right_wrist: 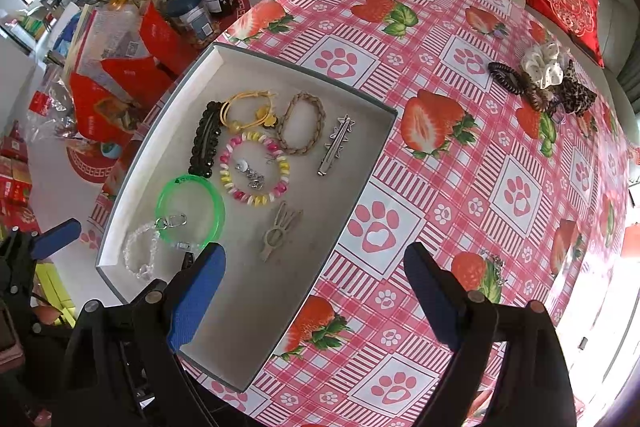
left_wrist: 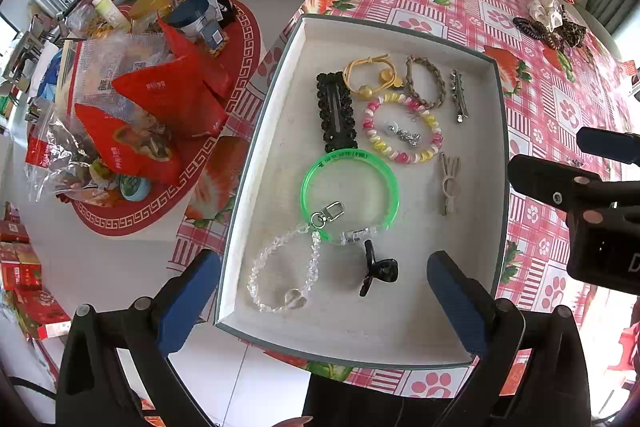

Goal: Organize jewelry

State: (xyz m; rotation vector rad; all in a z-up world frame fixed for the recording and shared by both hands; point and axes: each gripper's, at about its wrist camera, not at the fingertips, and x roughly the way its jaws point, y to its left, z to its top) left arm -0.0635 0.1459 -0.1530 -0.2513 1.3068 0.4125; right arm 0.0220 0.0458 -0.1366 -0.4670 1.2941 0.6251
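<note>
Trouble lies at the table's far edge: the cream satin scrunchie point(right_wrist: 542, 67), leopard scrunchie point(right_wrist: 576, 95) and dark coil ties point(right_wrist: 506, 73) could tangle. Both the left gripper point(left_wrist: 324, 291) and right gripper point(right_wrist: 316, 291) gape empty above the grey-rimmed white tray point(right_wrist: 352, 131), whose near corner overhangs.

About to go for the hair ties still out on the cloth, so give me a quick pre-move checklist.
1. Left gripper open and empty: ok.
2. Right gripper open and empty: ok.
3. Tray has bare floor near its front edge: ok.
4. Loose pile of scrunchies and coil ties lies apart from the tray, nothing covering it: ok.
5. Pile items separable: cannot tell, they overlap.
6. Small metal piece near right gripper: cannot tell what it is.
</note>
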